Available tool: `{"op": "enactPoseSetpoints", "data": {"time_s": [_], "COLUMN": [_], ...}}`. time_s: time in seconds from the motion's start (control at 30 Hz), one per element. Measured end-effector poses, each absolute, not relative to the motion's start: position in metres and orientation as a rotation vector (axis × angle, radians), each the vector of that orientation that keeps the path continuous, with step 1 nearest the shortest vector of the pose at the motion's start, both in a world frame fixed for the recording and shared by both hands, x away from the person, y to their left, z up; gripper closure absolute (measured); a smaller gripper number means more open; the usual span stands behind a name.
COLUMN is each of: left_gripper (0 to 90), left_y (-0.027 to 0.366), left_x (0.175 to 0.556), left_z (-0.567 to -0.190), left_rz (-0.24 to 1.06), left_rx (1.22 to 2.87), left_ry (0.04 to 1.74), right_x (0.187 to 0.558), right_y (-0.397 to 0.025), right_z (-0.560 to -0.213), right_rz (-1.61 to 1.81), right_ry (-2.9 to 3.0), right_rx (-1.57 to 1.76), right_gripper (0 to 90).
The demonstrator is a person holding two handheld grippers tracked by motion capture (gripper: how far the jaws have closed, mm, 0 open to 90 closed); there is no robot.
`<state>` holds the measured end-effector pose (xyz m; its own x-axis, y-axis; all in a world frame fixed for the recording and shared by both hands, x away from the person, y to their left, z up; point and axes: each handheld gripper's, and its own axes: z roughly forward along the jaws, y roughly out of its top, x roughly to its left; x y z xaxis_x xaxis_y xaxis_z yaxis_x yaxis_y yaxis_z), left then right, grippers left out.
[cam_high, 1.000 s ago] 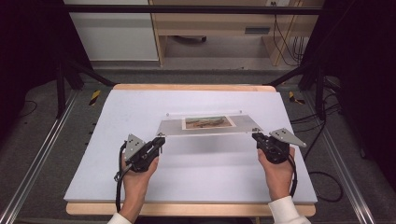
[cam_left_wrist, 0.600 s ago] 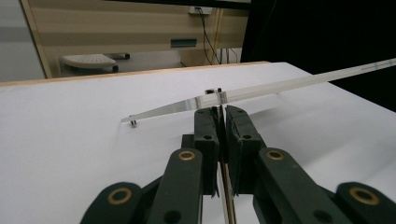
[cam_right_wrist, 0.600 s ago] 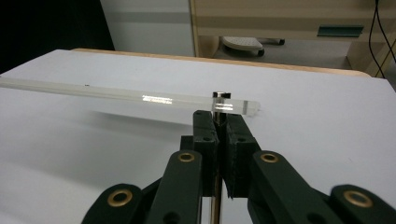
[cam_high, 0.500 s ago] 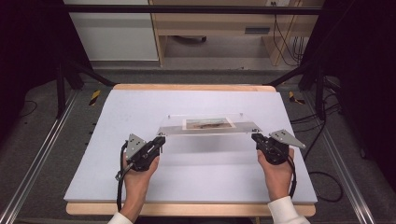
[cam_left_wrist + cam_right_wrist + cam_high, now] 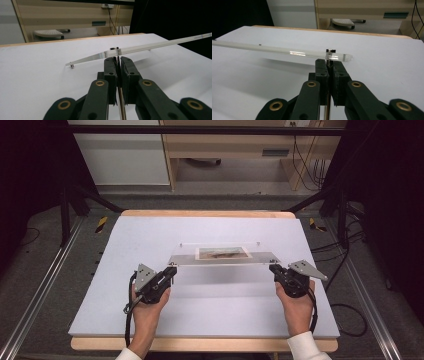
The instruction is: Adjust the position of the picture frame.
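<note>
Left gripper [image 5: 172,269]: jaws together, clamped on the near left corner of the clear panel [image 5: 222,259]. In the left gripper view the jaws [image 5: 118,60] pinch the panel's thin edge just by a small metal standoff [image 5: 114,48]; the sheet runs off to the right and up from there, its far corner showing a second stud [image 5: 72,66] close over the white table [image 5: 150,235].

Panel itself: a transparent sheet with a small picture [image 5: 222,253] sandwiched at its middle, held off the table between the two grippers, near edge raised, far edge lower. I judge it stiff, smooth, light, and brittle at the corners; likely slippery on bare faces.

Right gripper [image 5: 273,268]: jaws shut on the near right corner, again right at a standoff [image 5: 330,51], the panel stretching away to the left of the jaws [image 5: 329,62].

Best hold, I think: corners beside the studs, both sides level, no twisting.
</note>
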<state>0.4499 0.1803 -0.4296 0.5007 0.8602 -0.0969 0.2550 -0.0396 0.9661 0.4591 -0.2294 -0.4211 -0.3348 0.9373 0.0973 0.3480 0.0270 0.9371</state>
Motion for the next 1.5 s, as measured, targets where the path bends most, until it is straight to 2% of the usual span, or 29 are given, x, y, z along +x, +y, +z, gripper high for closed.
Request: {"op": "enactPoseSetpoints", "data": {"time_s": [0.73,1.5], "left_gripper": [83.9,84.5], "left_y": [0.188,0.19], "left_x": [0.447,0.434], "left_z": [-0.436,-0.458], "left_rz": [0.63,0.595], "left_rx": [1.594,1.699], "left_ry": [1.022,1.045], "right_x": [0.449,0.44], "right_y": [-0.223,-0.221], "right_z": [-0.429,-0.45], "right_rz": [1.304,1.223], "right_ry": [1.785,1.9], "right_rx": [1.317,1.367], "right_gripper": [84.8,85.1]}}
